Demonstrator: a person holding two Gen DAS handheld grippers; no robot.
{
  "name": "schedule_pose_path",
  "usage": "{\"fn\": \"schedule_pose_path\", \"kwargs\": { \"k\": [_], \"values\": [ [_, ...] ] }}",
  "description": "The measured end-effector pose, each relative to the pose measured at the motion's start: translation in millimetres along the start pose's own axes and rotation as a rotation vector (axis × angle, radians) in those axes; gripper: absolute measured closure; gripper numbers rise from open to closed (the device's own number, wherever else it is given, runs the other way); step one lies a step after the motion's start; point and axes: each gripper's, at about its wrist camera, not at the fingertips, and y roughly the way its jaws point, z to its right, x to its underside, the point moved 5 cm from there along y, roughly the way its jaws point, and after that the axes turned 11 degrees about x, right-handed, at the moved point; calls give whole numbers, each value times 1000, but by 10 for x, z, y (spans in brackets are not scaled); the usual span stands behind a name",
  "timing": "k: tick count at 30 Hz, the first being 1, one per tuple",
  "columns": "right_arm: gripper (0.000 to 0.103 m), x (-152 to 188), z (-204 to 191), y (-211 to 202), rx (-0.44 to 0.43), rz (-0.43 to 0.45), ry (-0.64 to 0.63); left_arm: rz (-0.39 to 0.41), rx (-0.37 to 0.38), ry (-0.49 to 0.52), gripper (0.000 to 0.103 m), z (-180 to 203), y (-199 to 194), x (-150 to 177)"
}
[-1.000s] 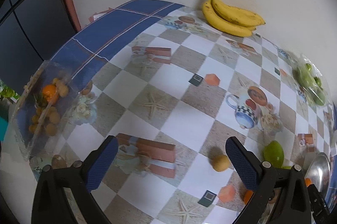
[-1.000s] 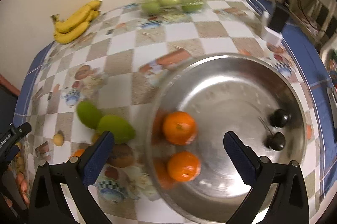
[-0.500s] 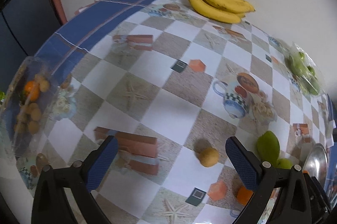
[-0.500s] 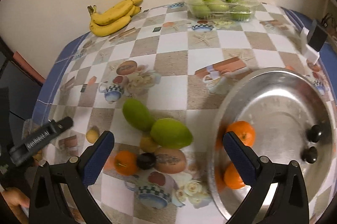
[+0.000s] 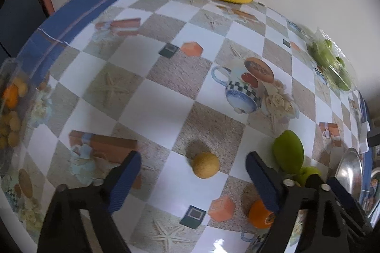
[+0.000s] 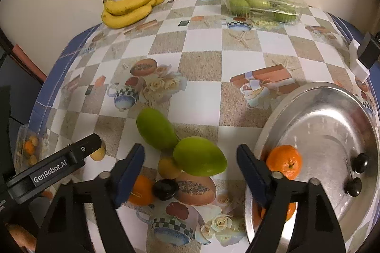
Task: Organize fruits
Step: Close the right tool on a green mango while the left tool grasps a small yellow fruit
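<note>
In the left wrist view my left gripper (image 5: 193,172) points down at the table with its jaws closing. A small round yellow-brown fruit (image 5: 205,165) lies between the fingers, and neither pad touches it. In the right wrist view my right gripper (image 6: 190,165) is also closing. A green mango (image 6: 199,159) lies between its fingers with a gap on each side. A second mango (image 6: 155,129), a small yellow fruit (image 6: 168,167), a dark plum (image 6: 165,188) and an orange (image 6: 141,190) crowd around it. The steel plate (image 6: 332,115) holds oranges (image 6: 283,163) and two dark fruits (image 6: 361,162).
Bananas (image 6: 133,5) lie by the far wall next to a clear tub of green fruit (image 6: 261,3). A clear tub of small fruit (image 5: 11,110) stands at the table's left edge. The left tool's black housing (image 6: 59,165) reaches in close to the fruit cluster.
The right gripper has swung left from over the plate to over the mangoes. The left gripper has come down toward the small yellow fruit. Both pairs of jaws have narrowed.
</note>
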Motion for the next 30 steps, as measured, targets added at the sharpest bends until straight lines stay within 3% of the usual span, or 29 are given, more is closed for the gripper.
{"fn": "schedule_pose_path", "kwargs": {
  "k": [6,8,14,18,24,30],
  "values": [
    [29,18,26,81,6,-18,14,-27,21,-3,31,36,81,23],
    [36,14,42,100,8,-17,21,-38,28,-5,32,56,116,30],
    [41,26,7,156,24,-28,2,-51,38,-17,43,46,159,62],
    [48,22,37,167,43,-28,9,-47,47,-28,56,41,160,59],
    [49,26,38,163,43,-30,7,-47,45,-33,75,8,135,72],
    [49,32,47,154,35,-32,8,-38,46,-28,75,33,129,56]
  ]
}}
